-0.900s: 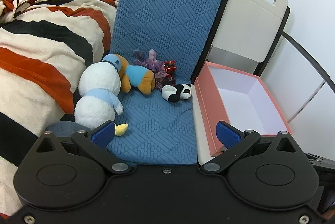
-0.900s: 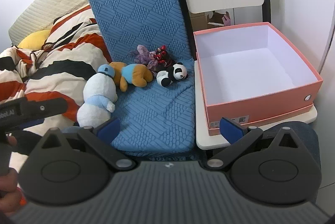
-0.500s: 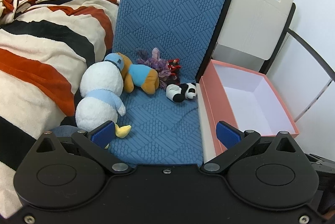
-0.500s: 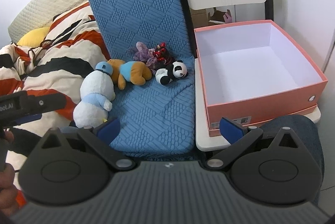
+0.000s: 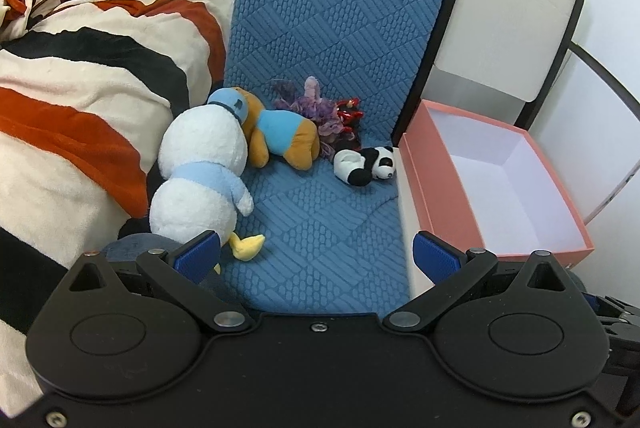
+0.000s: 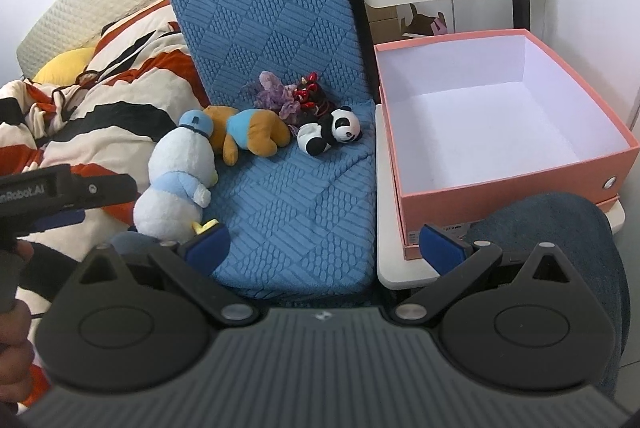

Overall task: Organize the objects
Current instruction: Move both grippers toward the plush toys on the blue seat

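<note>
left gripper [image 5: 316, 254] shifted leftward, both grippers released, white duck [image 5: 200, 172] lying feet toward camera

Lying clustered at the back of the blue cushion [image 6: 296, 196]: white duck plush [image 6: 176, 176], brown bear [image 6: 248, 134], panda [image 6: 332, 132], purple-red tangle [image 6: 292, 96]. Leaving the cushion's front and middle open between duck and pink box [image 6: 520, 188]. Blocking the left flank: striped blanket [image 5: 80, 88]. Walling the right side: box rim, just beside the panda. Standing open on top, interior bare. Closing off the rear: upright cushion back.
</note>
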`<control>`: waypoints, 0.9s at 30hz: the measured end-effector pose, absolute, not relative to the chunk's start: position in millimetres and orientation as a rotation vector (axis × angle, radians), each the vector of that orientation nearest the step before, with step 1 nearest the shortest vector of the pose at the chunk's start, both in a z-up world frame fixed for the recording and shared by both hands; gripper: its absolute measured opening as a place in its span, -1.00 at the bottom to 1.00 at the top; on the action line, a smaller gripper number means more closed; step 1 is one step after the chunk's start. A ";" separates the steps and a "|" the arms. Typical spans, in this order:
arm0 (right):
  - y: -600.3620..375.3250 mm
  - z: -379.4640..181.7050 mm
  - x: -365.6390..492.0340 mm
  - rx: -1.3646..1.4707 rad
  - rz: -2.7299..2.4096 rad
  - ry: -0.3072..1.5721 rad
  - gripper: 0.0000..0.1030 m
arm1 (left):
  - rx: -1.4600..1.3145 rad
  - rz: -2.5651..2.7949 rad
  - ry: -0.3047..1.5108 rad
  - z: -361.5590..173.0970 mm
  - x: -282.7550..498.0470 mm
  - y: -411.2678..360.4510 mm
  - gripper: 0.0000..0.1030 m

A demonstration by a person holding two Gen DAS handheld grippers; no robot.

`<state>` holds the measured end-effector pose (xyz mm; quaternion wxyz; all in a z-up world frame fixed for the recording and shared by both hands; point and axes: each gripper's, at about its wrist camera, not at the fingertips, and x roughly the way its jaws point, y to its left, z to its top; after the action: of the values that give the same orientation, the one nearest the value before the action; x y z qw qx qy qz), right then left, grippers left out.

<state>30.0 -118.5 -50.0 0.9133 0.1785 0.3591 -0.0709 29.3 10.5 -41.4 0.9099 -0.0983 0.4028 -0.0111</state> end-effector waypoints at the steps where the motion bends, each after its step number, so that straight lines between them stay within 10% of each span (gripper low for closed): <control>1: -118.6 -50.9 30.7 0.367 -0.144 0.736 1.00 | -0.201 -0.019 0.835 -42.6 30.0 11.6 0.99; 27: -93.8 -85.9 109.9 0.215 -0.001 0.643 0.95 | -0.231 0.088 0.795 -78.0 80.6 60.1 0.99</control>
<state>109.9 -93.8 -85.9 0.9432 0.1055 0.3152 -0.0005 80.6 60.1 -78.0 0.9146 -0.1123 0.3860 0.0428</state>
